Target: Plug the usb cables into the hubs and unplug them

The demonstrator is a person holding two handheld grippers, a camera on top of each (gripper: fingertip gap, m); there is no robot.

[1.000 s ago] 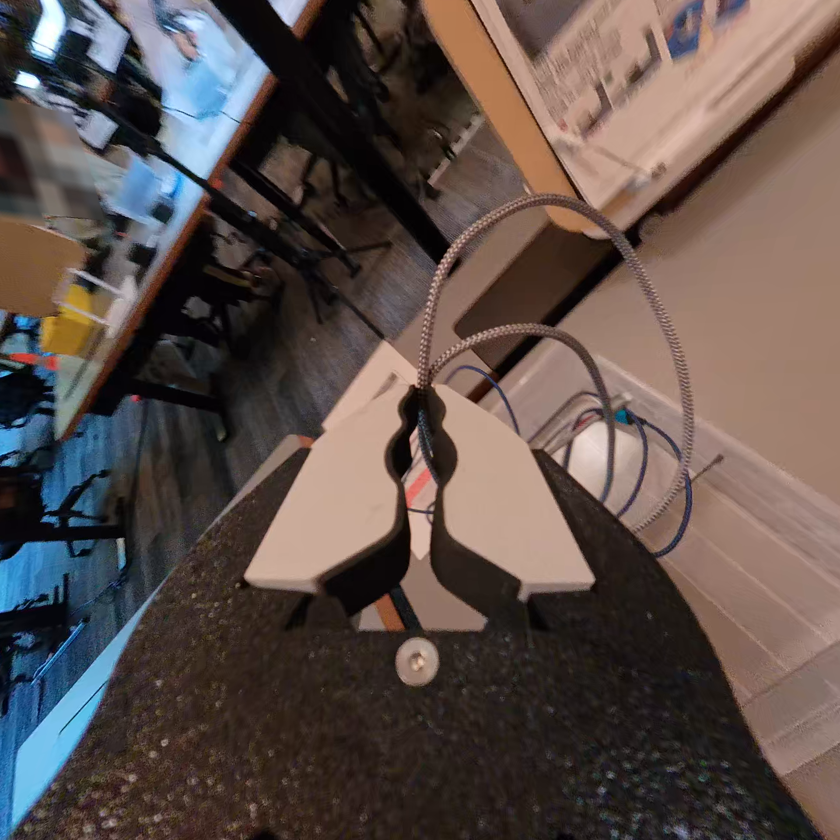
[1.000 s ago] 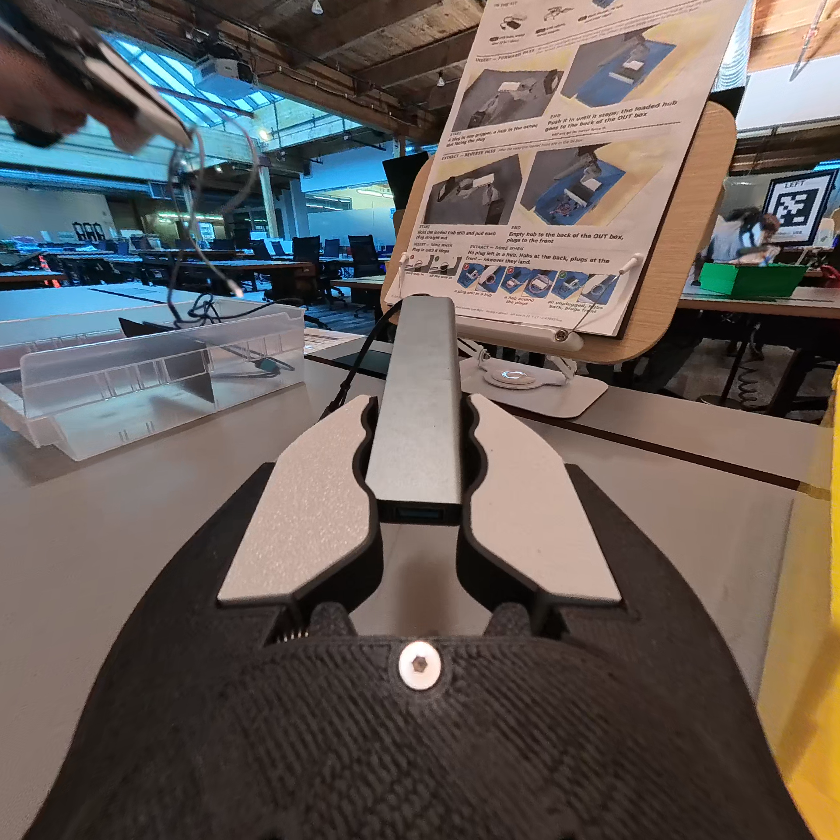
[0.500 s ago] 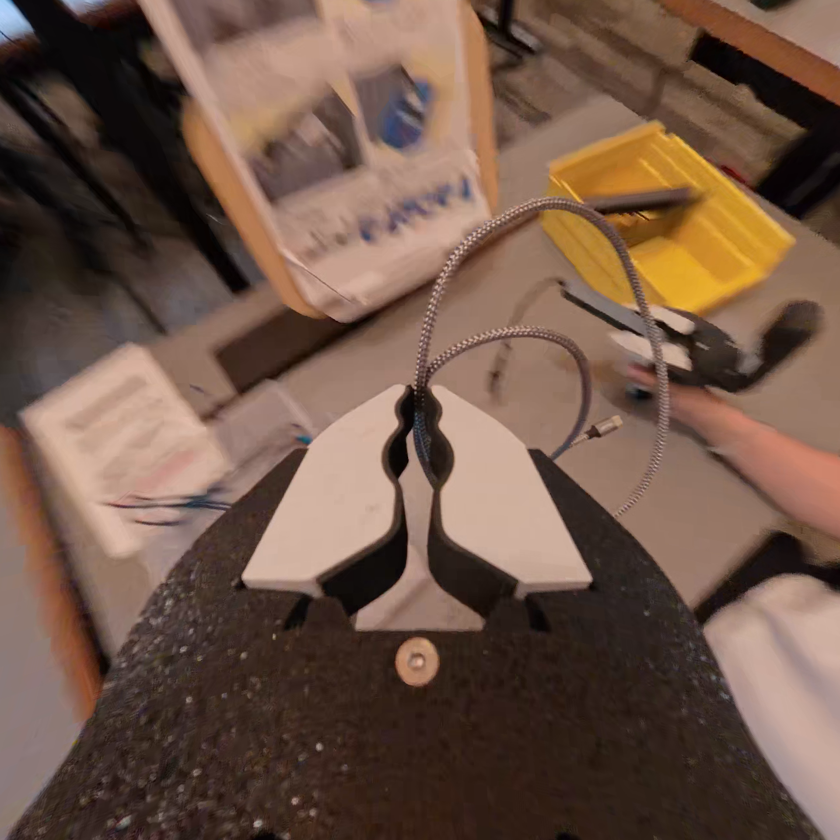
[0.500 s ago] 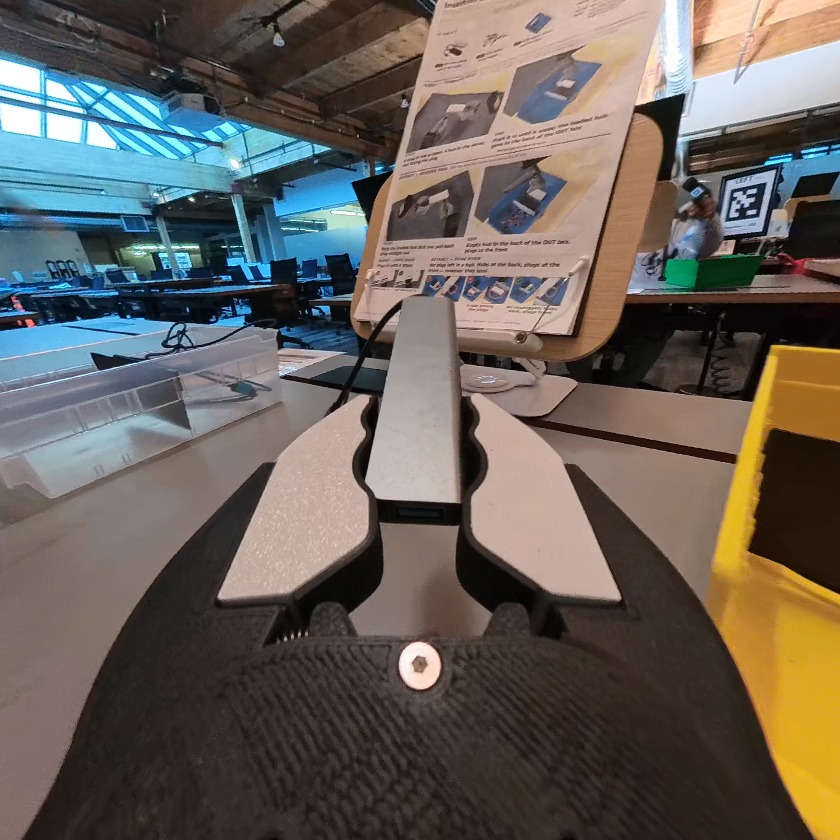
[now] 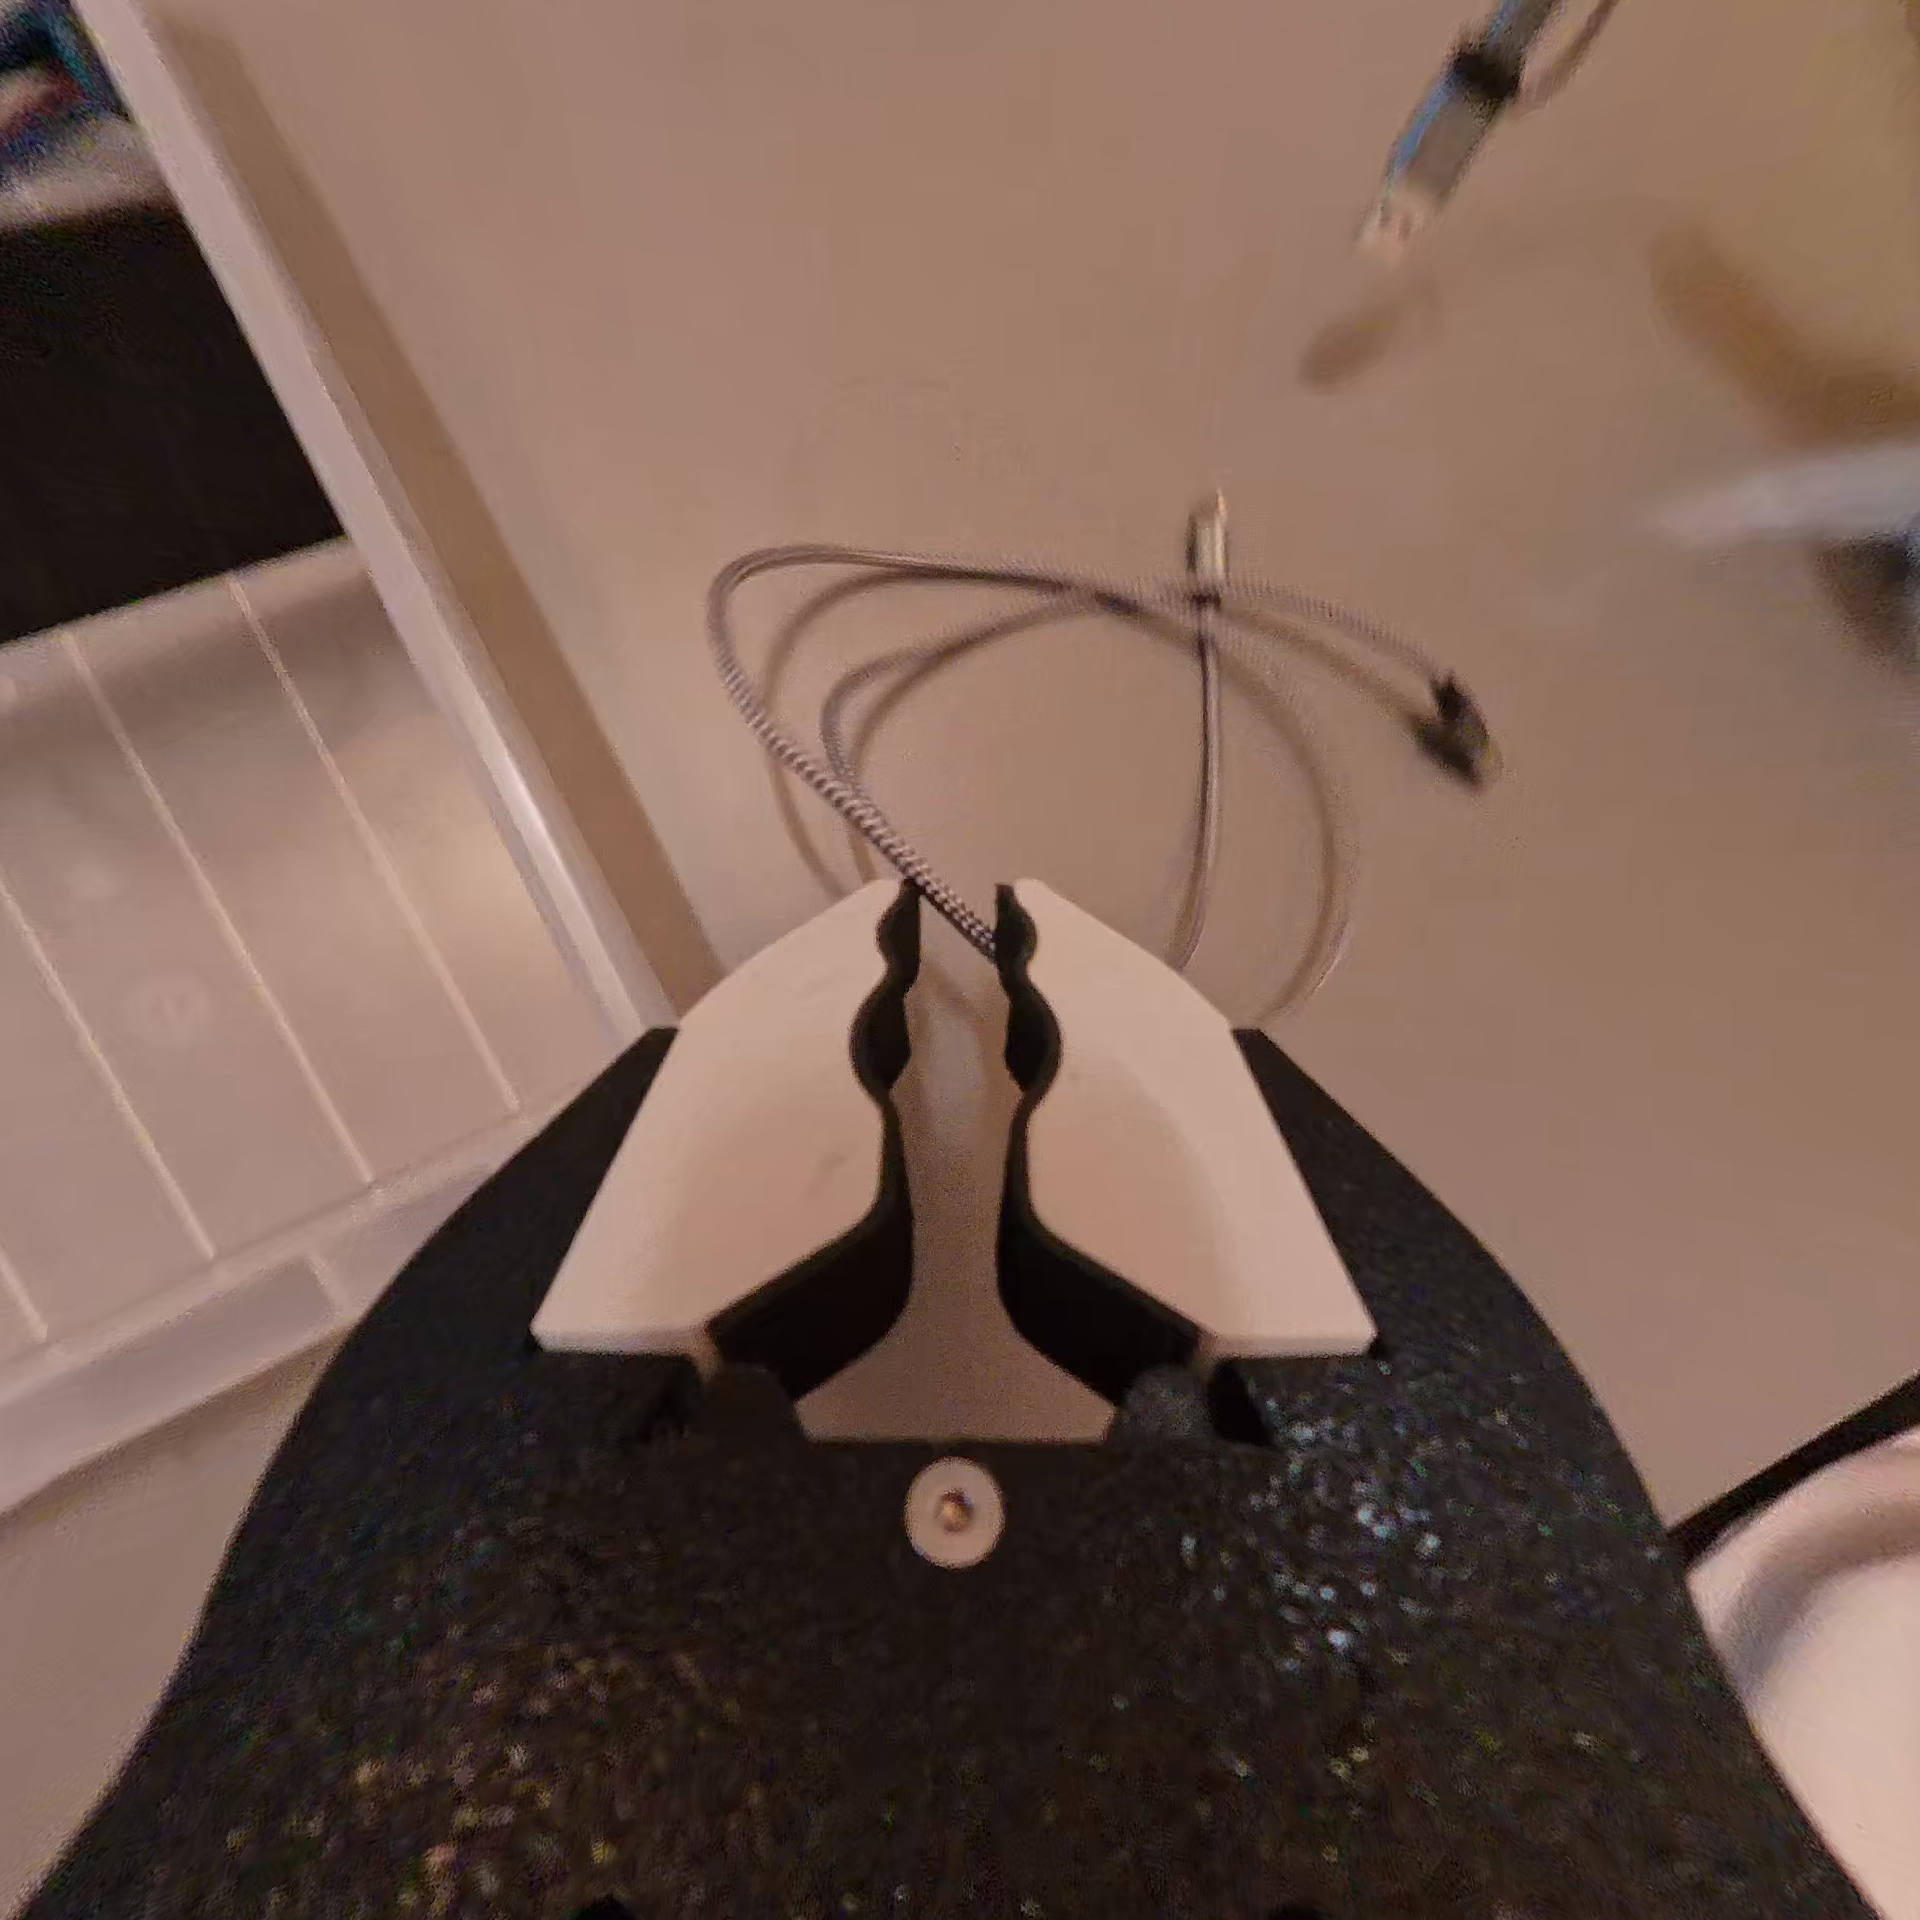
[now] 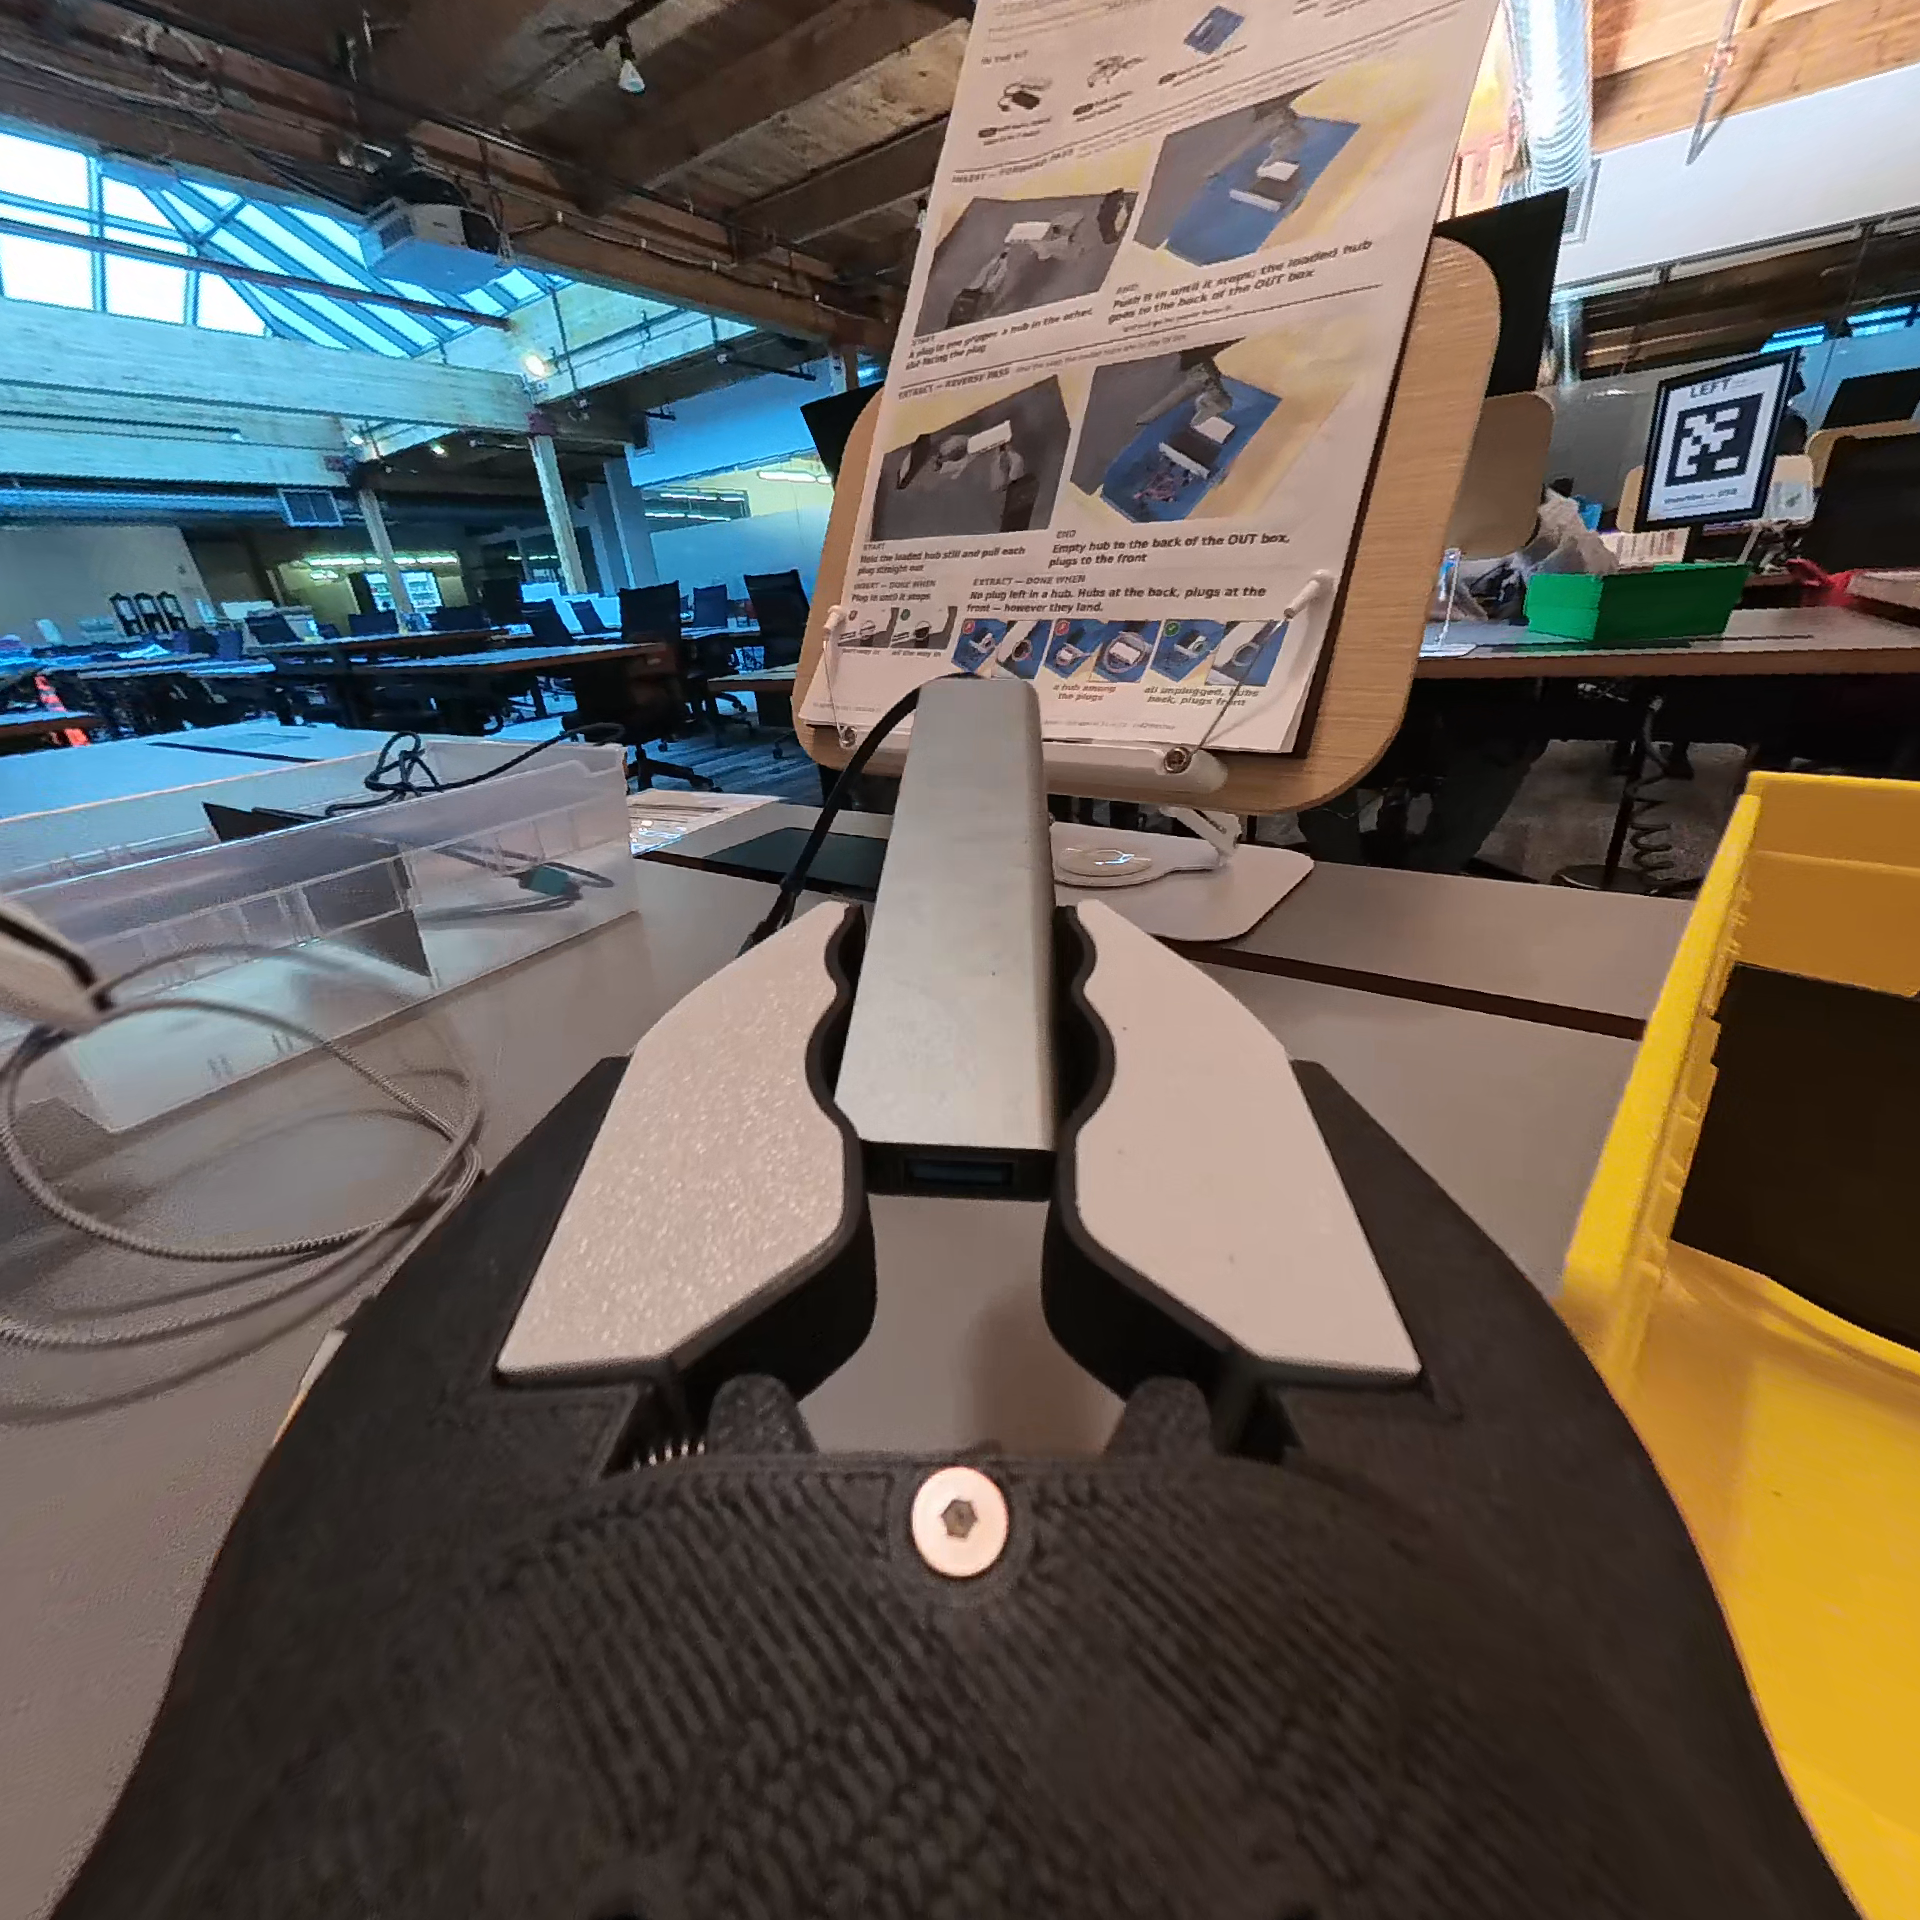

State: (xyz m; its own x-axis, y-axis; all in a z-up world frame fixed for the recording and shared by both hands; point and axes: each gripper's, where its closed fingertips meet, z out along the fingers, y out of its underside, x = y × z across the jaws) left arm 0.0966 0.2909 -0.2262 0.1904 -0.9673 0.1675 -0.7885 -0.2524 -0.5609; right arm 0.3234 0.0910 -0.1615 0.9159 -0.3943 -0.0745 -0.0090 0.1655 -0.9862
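Note:
My left gripper (image 5: pixel 956 904) points down at the beige table (image 5: pixel 935 312) with its jaws a little apart. The braided grey usb cable (image 5: pixel 790 748) lies in loops on the table, and one strand crosses the gap at the fingertips. Its metal plugs (image 5: pixel 1205 540) lie past the loops. My right gripper (image 6: pixel 964 914) is shut on a flat grey hub (image 6: pixel 961 810), which sticks out forward with a port facing back. In the right wrist view the cable (image 6: pixel 312 1236) lies at the left, under the left gripper's tip (image 6: pixel 42 977).
A clear plastic bin (image 6: pixel 416 862) stands left of the cable and also shows in the left wrist view (image 5: pixel 208 831). A yellow bin (image 6: pixel 1662 1143) is close on the right. An instruction sheet on a wooden stand (image 6: pixel 1392 623) stands behind the hub. The gap from one gripper's tips to the other's is roughly 30 centimetres.
My left gripper has swung down from high in the air to the table and its jaws have parted; the cable now rests on the table. The right gripper shifted slightly right, still holding the hub.

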